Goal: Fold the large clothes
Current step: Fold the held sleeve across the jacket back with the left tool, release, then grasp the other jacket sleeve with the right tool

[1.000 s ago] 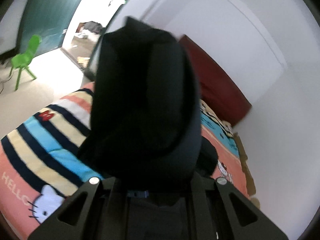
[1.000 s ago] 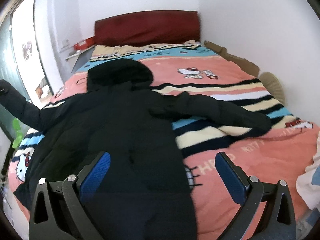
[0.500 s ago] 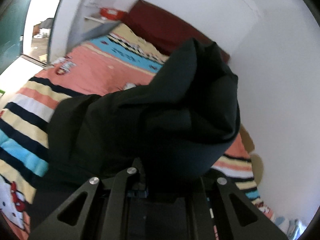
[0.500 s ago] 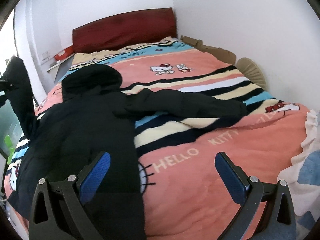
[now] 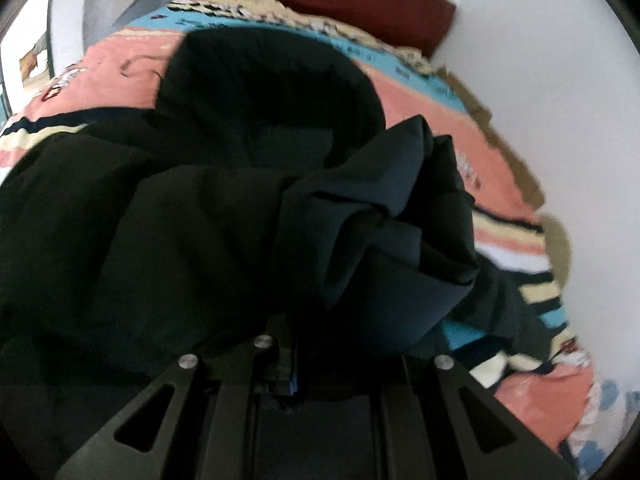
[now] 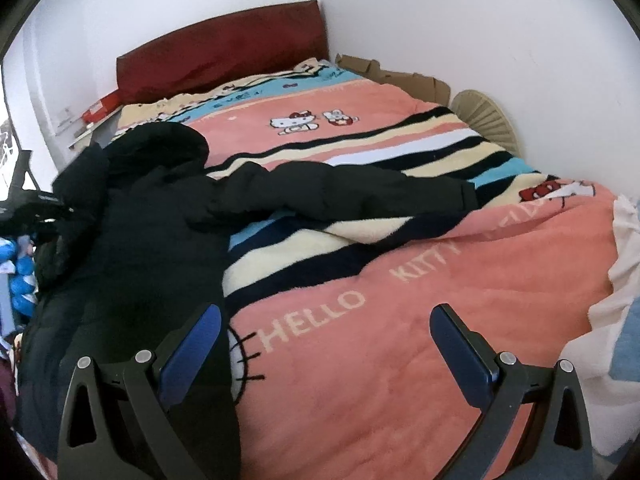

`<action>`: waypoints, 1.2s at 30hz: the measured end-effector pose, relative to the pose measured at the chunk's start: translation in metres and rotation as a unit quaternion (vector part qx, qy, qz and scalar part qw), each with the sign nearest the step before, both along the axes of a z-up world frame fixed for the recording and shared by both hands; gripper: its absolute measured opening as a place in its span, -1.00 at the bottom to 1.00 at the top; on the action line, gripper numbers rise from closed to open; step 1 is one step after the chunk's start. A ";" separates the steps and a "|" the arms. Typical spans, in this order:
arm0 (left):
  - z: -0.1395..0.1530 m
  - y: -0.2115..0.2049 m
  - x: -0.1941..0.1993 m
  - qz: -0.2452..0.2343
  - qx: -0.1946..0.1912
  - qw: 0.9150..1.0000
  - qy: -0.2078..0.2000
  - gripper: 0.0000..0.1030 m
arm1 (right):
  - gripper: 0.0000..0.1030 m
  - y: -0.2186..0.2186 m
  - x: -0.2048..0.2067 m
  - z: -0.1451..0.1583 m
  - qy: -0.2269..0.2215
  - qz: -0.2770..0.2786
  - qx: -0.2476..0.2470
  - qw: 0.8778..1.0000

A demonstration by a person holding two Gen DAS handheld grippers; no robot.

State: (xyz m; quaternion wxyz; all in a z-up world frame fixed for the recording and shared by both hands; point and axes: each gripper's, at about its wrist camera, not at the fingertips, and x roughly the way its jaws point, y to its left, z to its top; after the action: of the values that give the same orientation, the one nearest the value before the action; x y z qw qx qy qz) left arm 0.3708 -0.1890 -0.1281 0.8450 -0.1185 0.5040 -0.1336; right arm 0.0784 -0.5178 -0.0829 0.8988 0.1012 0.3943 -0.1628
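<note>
A large black hooded jacket (image 6: 132,240) lies on the striped Hello Kitty blanket (image 6: 400,312). Its hood (image 5: 272,80) points toward the red headboard. One sleeve (image 6: 360,188) lies stretched out to the right across the blanket. My left gripper (image 5: 316,360) is shut on the other sleeve's cuff (image 5: 392,248), holding it over the jacket's body; its fingertips are hidden by the fabric. The left gripper shows at the left edge of the right wrist view (image 6: 36,204). My right gripper (image 6: 324,344) is open and empty above the blanket's near end, beside the jacket's hem.
A red headboard (image 6: 224,48) backs the bed against white walls. Cardboard (image 6: 400,76) and a tan fan-like object (image 6: 488,116) lie along the right wall. A red box (image 6: 100,108) sits on a shelf at the left. White and blue bedding (image 6: 616,320) lies at the right.
My left gripper has carried the sleeve from high in the air down and inward over the jacket's body. My right gripper has shifted right, off the jacket and over the bare blanket.
</note>
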 end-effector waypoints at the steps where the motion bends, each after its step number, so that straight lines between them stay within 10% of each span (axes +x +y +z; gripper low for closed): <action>1: -0.008 0.001 0.003 -0.003 0.007 1.000 0.005 -0.80 | 0.99 -0.001 0.001 -0.003 0.003 -0.001 0.002 1.000; 10: -0.052 -0.023 -0.003 -0.040 0.011 0.998 0.037 -0.39 | 0.99 0.001 0.011 -0.014 0.016 0.001 0.006 1.000; 21: -0.003 -0.008 -0.026 -0.076 -0.020 0.997 0.021 0.17 | 0.99 0.025 0.007 0.010 0.002 0.014 -0.013 1.000; 29: 0.029 0.002 -0.040 -0.103 -0.048 0.993 -0.011 0.20 | 0.99 0.058 0.011 0.028 -0.002 0.040 -0.035 0.999; 36: 0.035 0.080 -0.043 -0.074 0.018 0.996 -0.040 0.20 | 0.99 0.089 0.035 0.034 0.000 0.071 -0.053 0.996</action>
State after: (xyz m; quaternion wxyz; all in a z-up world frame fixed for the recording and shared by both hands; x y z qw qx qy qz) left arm 0.3276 -0.1087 -0.0926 0.8541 -0.0597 0.4799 -0.1913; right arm 0.1131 -0.4283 -0.0490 0.9120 0.0248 0.3917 -0.1193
